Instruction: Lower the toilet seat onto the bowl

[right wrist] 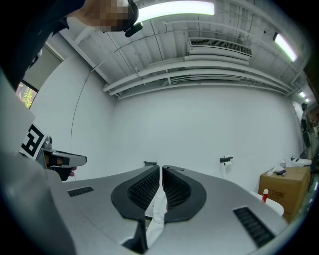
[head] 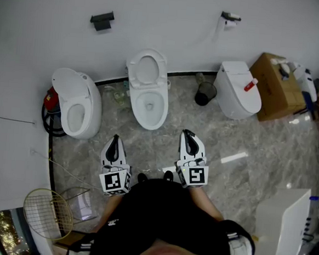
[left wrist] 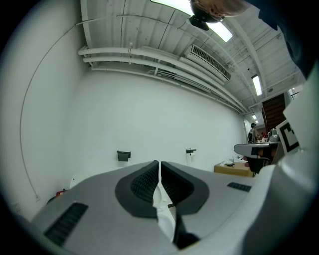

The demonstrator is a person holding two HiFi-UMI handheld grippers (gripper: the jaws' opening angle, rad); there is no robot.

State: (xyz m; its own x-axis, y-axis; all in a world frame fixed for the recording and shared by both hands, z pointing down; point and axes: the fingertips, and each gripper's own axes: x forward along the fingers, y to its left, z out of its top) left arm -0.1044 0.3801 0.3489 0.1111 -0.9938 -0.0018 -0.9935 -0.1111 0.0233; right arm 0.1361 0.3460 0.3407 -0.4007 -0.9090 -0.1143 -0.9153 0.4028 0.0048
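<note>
the toilet seat (head: 147,69) is a white oval ring, standing raised behind its bowl (head: 150,115) with its hinged end at the bowl's rear. it lies straight ahead of the two grippers, between the lines they point along. the bowl is white, open and uncovered, narrowing toward the grippers. the left gripper (head: 113,143) has its jaws pressed together with nothing between them. the right gripper (head: 188,137) is likewise closed and empty. both stop short of the bowl's front edge, clear of it, one to each side. ahead and outward of the left gripper stands a second toilet (head: 76,104). ahead and outward of the right one stands a third toilet (head: 238,91), its lid down.
</note>
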